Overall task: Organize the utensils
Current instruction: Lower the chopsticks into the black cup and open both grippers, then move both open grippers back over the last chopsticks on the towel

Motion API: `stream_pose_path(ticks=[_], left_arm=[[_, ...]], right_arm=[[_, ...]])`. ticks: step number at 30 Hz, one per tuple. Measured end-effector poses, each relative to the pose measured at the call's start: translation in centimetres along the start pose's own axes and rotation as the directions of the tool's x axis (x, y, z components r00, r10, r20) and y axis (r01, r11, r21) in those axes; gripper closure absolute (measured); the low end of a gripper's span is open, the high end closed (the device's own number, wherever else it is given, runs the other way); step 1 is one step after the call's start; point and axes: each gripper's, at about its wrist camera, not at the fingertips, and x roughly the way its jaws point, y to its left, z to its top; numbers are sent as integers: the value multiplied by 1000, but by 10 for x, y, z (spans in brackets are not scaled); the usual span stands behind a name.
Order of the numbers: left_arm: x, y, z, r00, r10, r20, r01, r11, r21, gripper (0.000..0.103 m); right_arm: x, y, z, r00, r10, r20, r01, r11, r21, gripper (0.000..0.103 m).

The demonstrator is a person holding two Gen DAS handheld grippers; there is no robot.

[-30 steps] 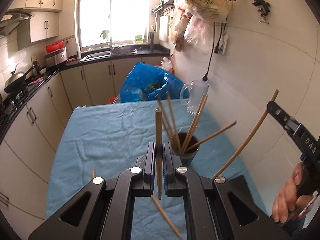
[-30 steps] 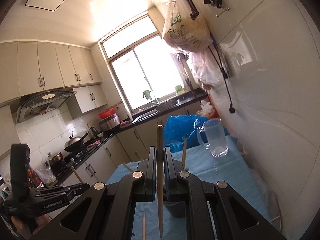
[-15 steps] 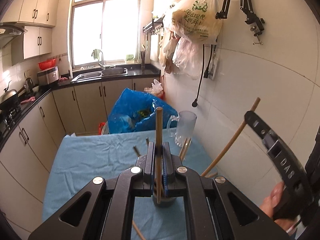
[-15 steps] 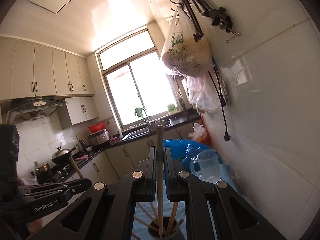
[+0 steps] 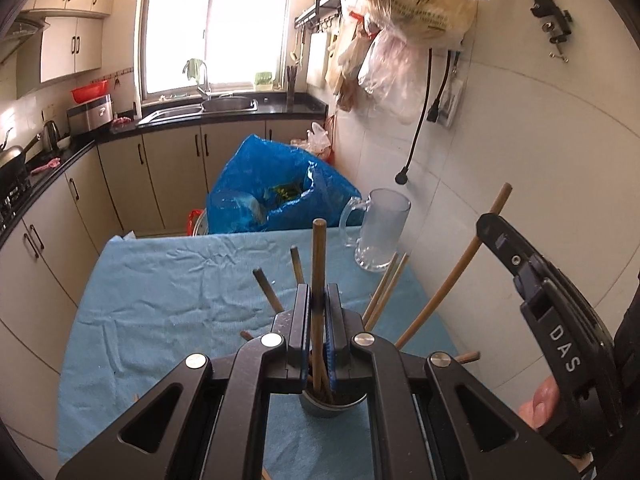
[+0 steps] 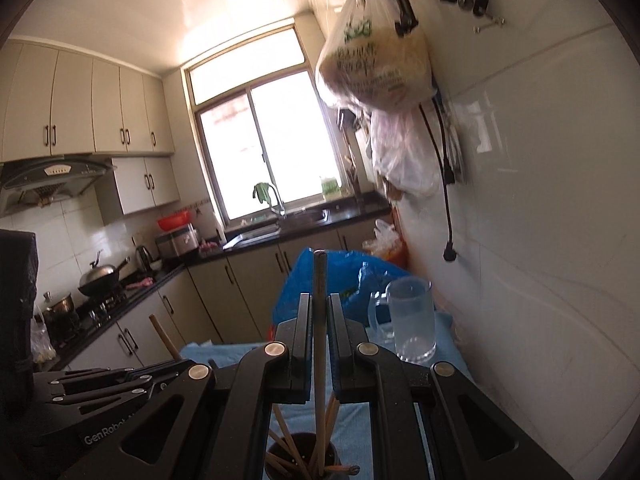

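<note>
Both hands have carried their chopsticks in over the dark holder cup (image 5: pixel 333 400) near on the blue cloth (image 5: pixel 168 304); left gripper (image 5: pixel 318 320) and right gripper (image 6: pixel 319 334) each pinch one chopstick (image 5: pixel 319 272), tips entering the cup, release looks next

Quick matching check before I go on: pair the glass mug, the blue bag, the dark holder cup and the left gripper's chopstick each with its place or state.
Things:
1. glass mug
2. blue bag
3. dark holder cup
4. chopstick in the left gripper

Places or states:
A. clamped upright between shut jaws
B. beyond the table's far edge
C. on the cloth near the wall, empty
D. below the gripper, holding several chopsticks

Pairs: 1-C, 2-B, 3-D, 4-A
</note>
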Motion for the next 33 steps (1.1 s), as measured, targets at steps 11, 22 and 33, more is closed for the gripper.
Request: stream_pose_path(ticks=[11, 22, 33], left_arm=[[-2, 10, -4, 1000, -2, -20, 2, 999, -32, 96], [-66, 24, -13, 997, -11, 72, 15, 998, -57, 80], [-104, 104, -84, 996, 84, 11, -82, 986, -143, 75]], right_arm=[[6, -6, -2, 998, 3, -57, -2, 1000, 21, 94], [-52, -2, 7, 999, 51, 6, -51, 997, 53, 94], [-62, 31, -72, 945, 202, -258, -200, 979, 32, 89]])
